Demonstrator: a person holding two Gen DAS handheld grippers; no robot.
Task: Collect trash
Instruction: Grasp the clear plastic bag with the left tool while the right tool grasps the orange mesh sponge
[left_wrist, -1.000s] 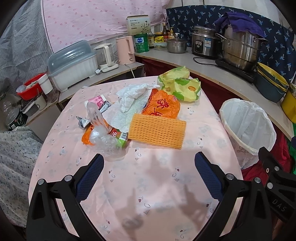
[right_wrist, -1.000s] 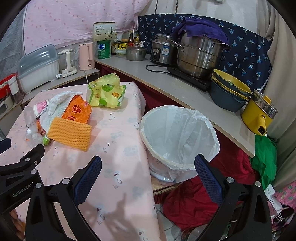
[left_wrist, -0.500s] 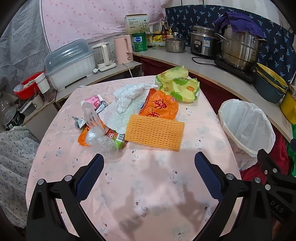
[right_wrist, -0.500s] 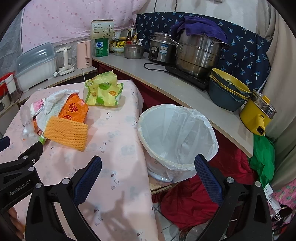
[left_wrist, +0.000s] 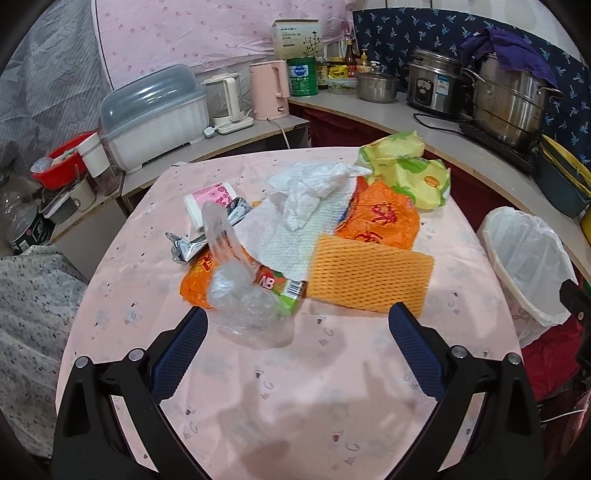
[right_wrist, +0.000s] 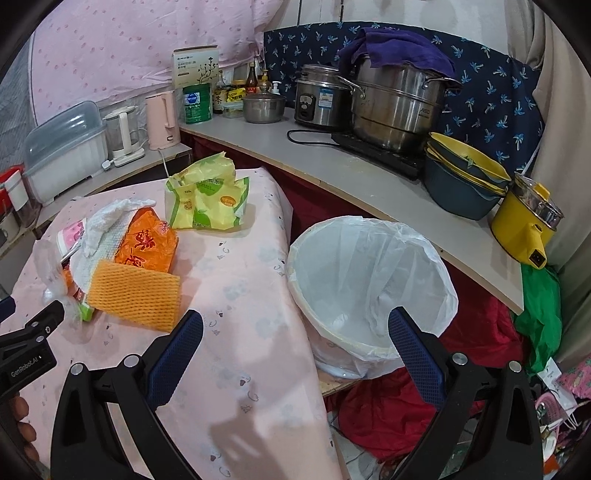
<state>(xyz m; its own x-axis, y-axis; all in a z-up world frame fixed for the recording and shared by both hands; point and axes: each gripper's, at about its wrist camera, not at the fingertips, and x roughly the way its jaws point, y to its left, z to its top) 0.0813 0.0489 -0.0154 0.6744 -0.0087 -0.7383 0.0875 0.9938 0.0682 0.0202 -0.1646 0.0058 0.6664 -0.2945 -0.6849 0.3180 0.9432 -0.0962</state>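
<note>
The left gripper (left_wrist: 295, 328) has been brought closer to the crumpled clear plastic wrap (left_wrist: 247, 310) on the pink tabletop (left_wrist: 314, 387), jaws wide and empty. The white-lined waste bin (right_wrist: 365, 280) waits beside the table; a first pick-up seems imminent.

Tablecloth (left_wrist: 332, 387) looked matt pink cloth. On it: orange foam net (left_wrist: 369, 275) rough and meshy, paper towel (left_wrist: 295, 236) embossed white, clear plastic bag (left_wrist: 240, 295) glossy and crinkled. Beside the table, bin liner (right_wrist: 369, 266) was thin translucent plastic. Steamer pot (right_wrist: 395, 107) was shiny metal.
</note>
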